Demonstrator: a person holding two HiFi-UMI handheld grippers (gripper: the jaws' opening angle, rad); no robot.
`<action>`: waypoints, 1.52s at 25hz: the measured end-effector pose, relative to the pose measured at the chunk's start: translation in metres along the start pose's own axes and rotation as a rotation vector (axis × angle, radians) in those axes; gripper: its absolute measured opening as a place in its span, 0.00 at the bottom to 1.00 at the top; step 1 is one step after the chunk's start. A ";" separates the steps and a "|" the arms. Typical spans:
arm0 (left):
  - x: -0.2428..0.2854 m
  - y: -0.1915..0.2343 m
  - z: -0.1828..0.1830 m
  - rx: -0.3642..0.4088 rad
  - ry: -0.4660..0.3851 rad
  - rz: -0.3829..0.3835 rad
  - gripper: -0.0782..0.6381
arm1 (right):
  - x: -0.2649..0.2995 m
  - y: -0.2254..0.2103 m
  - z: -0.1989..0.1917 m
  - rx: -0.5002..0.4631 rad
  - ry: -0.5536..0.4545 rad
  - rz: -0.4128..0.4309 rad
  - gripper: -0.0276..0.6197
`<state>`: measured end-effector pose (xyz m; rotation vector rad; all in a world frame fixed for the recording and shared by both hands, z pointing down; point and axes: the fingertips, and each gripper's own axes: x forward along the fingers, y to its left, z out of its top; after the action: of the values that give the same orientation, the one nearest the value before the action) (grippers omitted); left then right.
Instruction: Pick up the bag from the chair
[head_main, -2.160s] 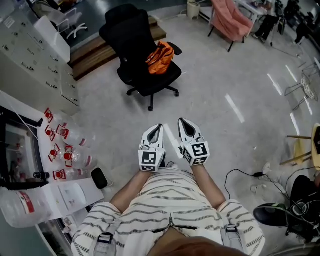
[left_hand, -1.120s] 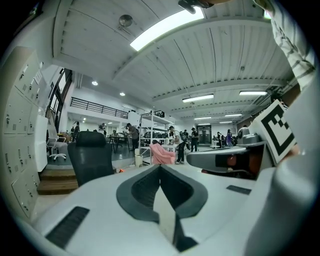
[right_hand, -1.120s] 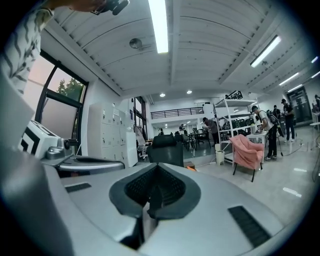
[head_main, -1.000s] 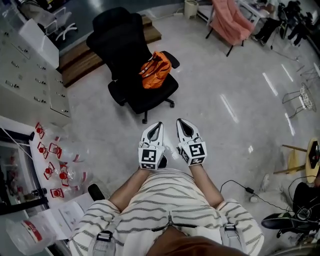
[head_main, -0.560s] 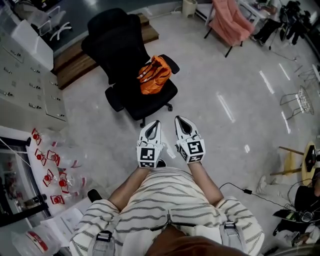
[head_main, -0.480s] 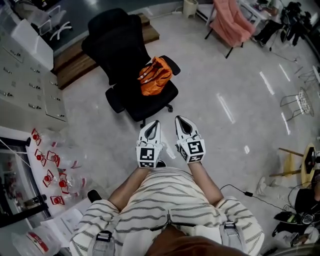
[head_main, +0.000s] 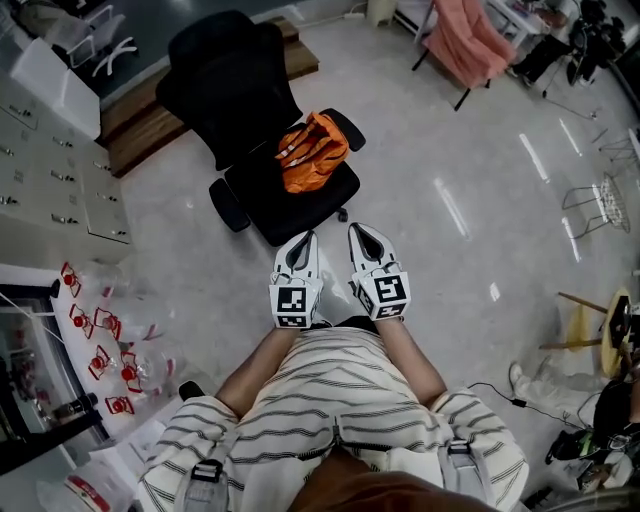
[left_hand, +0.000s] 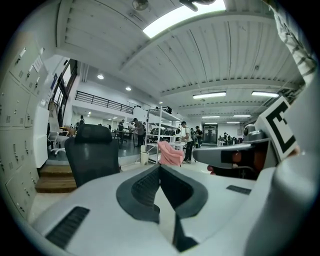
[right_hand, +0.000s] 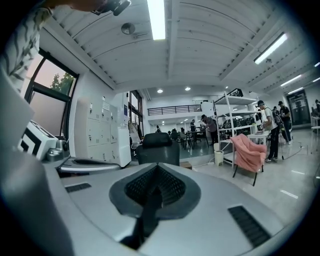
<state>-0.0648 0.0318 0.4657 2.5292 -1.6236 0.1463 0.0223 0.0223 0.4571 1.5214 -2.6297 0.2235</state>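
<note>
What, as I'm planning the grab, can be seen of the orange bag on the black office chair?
The orange fabric bag looks soft and crumpled, slumped in a heap with pale strips, perhaps straps or trim, across its top. It lies on the seat of the black office chair, close to one armrest. Only the chair touches it; its opening cannot be made out.

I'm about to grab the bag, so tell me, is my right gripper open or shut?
Shut. In its own view, the right gripper shows its jaws meeting at the tips, with nothing between them.
</note>
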 end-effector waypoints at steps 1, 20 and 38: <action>0.002 0.002 0.001 -0.013 -0.001 0.006 0.14 | 0.001 -0.002 -0.001 0.001 0.003 -0.003 0.07; 0.111 0.009 0.000 -0.051 0.045 0.115 0.14 | 0.077 -0.095 -0.004 0.004 0.063 0.088 0.07; 0.203 0.017 0.000 -0.070 0.084 0.210 0.14 | 0.147 -0.165 -0.018 0.047 0.145 0.180 0.07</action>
<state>0.0037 -0.1569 0.4978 2.2657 -1.8240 0.2093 0.0925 -0.1810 0.5109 1.2289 -2.6623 0.3959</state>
